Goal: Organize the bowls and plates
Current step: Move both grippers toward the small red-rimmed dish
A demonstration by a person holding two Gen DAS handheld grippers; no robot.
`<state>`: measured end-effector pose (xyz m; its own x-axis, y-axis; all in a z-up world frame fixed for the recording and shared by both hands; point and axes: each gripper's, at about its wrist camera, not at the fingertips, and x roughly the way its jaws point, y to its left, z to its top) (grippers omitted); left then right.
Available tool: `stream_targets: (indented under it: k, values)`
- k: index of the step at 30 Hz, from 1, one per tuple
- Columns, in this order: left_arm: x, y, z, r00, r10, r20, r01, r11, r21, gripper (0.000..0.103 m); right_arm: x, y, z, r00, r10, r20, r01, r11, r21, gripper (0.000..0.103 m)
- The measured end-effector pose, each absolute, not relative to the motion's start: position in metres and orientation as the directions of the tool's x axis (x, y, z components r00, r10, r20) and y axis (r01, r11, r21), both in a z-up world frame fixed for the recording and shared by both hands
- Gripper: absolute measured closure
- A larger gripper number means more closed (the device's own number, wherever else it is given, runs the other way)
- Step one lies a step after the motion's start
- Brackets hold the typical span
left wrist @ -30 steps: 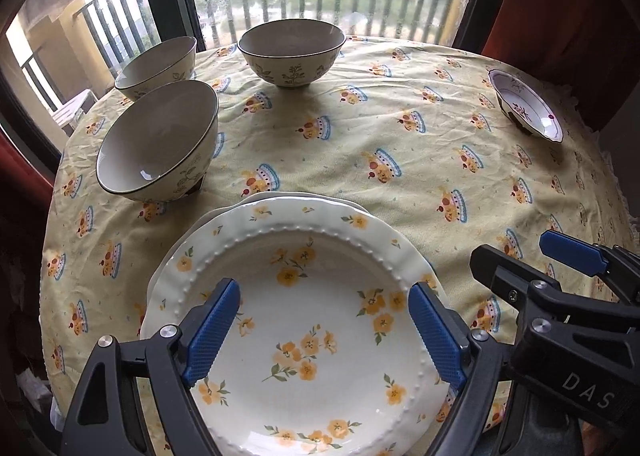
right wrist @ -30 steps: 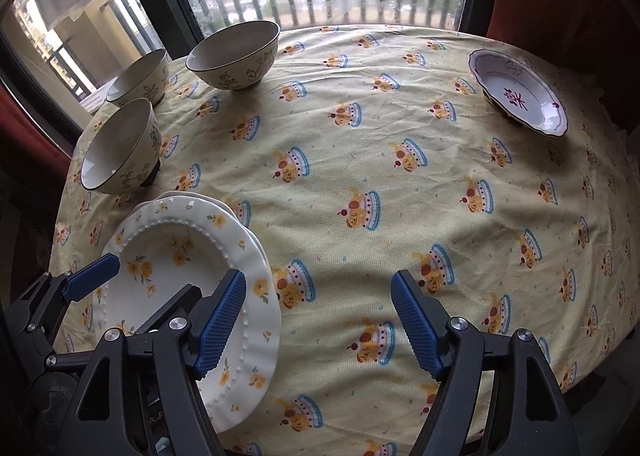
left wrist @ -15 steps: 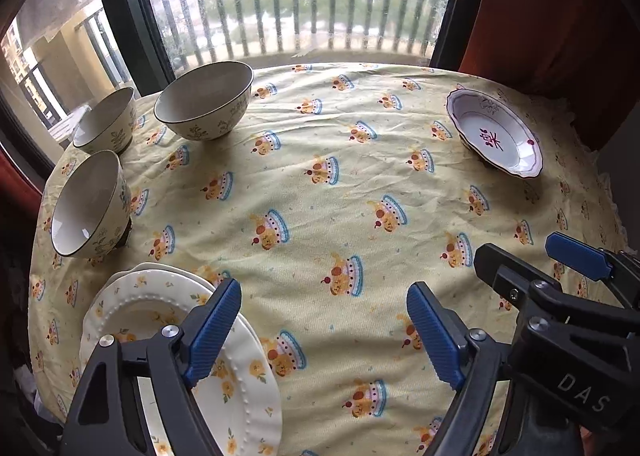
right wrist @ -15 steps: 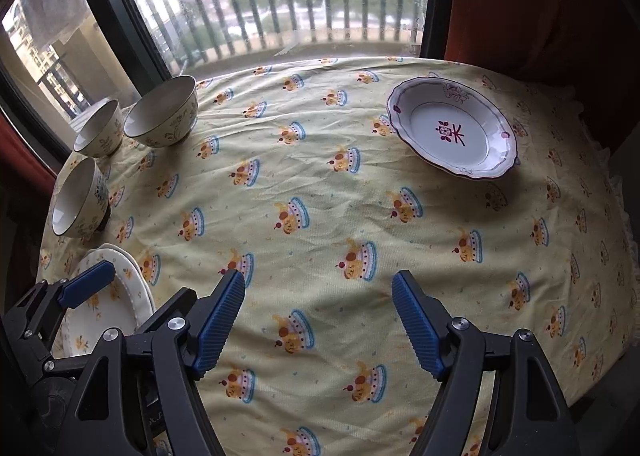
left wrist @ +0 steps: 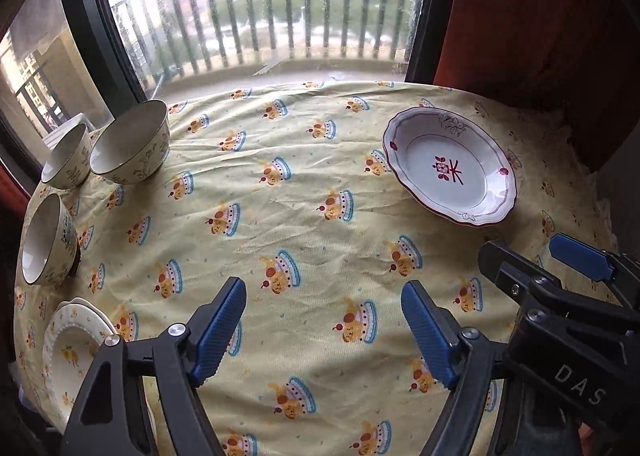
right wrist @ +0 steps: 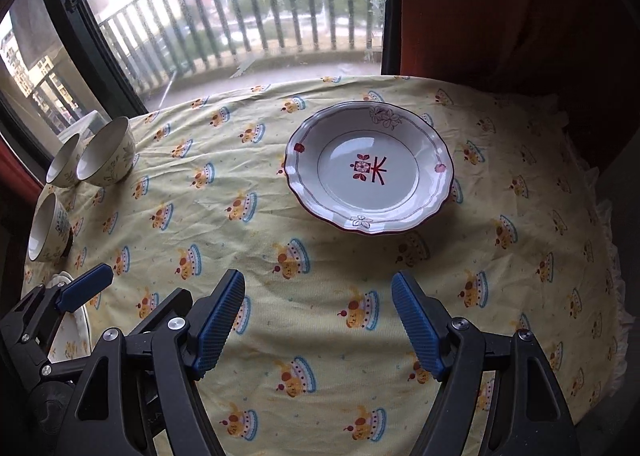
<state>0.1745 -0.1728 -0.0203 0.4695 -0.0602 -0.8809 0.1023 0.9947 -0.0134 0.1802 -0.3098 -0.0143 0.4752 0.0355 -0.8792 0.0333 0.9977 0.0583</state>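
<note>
Right wrist view: red-patterned plate (right wrist: 370, 169) lies straight ahead of the empty, spread right gripper (right wrist: 318, 322), nearer than the left gripper (left wrist: 322, 330), also empty, jaws just narrowing.

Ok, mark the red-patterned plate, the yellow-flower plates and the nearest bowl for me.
red-patterned plate (right wrist: 370, 169): right wrist view, centre motif.
yellow-flower plates (left wrist: 76, 352): left wrist view, well of the top plate.
nearest bowl (left wrist: 42, 242): left wrist view, inner wall.
</note>
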Motion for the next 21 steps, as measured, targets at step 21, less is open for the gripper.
stream_targets:
  k: [21]
  values:
    - [0.28, -0.25, -0.064, 0.47, 0.0, -0.883, 0.02, 1.0, 0.011, 0.024, 0.283, -0.416, -0.057, 0.498, 0.028, -0.867, 0.113, 0.989, 0.097, 0.024]
